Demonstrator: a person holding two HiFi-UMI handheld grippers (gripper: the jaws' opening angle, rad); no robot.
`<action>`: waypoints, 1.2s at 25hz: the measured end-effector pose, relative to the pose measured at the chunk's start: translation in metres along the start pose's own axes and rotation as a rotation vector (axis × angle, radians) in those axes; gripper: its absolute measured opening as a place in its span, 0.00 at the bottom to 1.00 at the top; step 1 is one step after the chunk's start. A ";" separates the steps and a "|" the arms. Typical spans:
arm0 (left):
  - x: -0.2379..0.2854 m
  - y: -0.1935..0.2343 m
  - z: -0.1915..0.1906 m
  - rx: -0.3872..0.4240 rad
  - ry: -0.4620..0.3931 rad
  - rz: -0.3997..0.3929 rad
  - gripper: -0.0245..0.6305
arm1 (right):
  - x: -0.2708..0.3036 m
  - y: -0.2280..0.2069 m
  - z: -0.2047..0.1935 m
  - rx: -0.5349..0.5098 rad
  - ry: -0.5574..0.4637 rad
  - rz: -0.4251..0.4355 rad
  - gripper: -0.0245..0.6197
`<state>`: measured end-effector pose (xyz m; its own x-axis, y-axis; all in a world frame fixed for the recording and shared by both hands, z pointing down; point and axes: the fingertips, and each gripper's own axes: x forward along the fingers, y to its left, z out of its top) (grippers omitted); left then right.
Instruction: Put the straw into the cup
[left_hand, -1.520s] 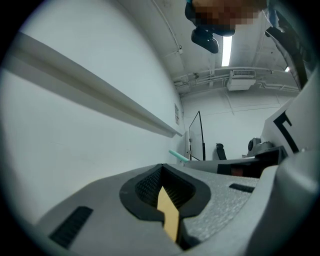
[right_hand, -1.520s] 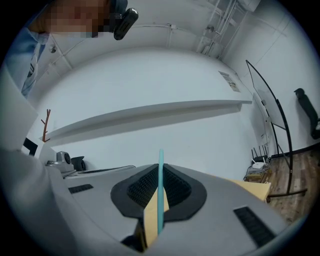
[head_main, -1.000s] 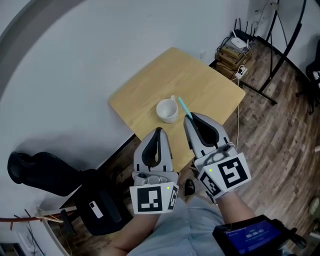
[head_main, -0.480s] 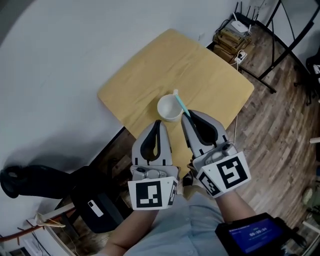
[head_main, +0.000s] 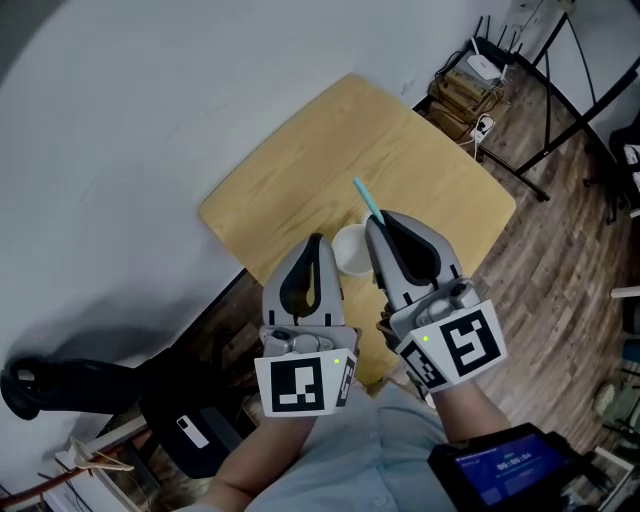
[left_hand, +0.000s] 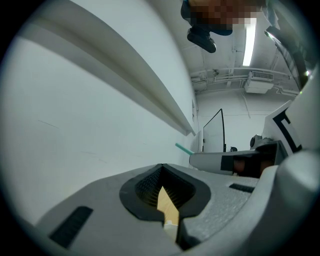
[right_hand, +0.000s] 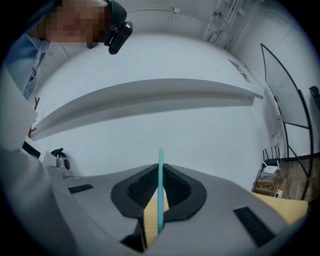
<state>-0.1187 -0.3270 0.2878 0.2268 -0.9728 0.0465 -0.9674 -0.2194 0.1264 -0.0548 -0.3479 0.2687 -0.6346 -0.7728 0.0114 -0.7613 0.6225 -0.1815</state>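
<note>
My left gripper (head_main: 315, 245) is nearest me, its jaws closed together on nothing, hanging over the table's near edge. Just beside it my right gripper (head_main: 377, 225) is clamped on the teal straw (head_main: 366, 198), which is pinched thin between the pads. Its long free end sticks out past the tips, away from me and toward the wall. The cup (head_main: 350, 250) sits between the two gripper tips, close to the near edge of the yellow table (head_main: 300, 170), and the right gripper partly covers it. The straw is not in the cup yet.

As I judge it, the worst risk is the aim. The free end points out beyond the cup, so I must tip the gripper over to bring an end down inside the rim. My own tool hides that rim, so I could catch the lip or miss outright. The cup looks light and nothing steadies it, so a knock could slide it toward the near edge or tip it. The straw could also swivel or slip in so narrow a pinch.
</note>
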 end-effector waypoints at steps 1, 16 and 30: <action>0.003 0.001 0.001 -0.003 -0.002 0.002 0.04 | 0.002 -0.002 0.004 -0.001 -0.008 0.002 0.07; 0.054 0.035 -0.039 -0.116 0.071 -0.006 0.04 | 0.056 -0.031 -0.039 0.044 0.054 -0.043 0.07; 0.069 0.062 -0.110 -0.145 0.223 0.010 0.04 | 0.073 -0.039 -0.119 0.116 0.157 -0.039 0.08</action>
<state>-0.1507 -0.3994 0.4083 0.2518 -0.9310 0.2642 -0.9471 -0.1809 0.2650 -0.0875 -0.4136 0.3938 -0.6249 -0.7615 0.1723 -0.7709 0.5670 -0.2902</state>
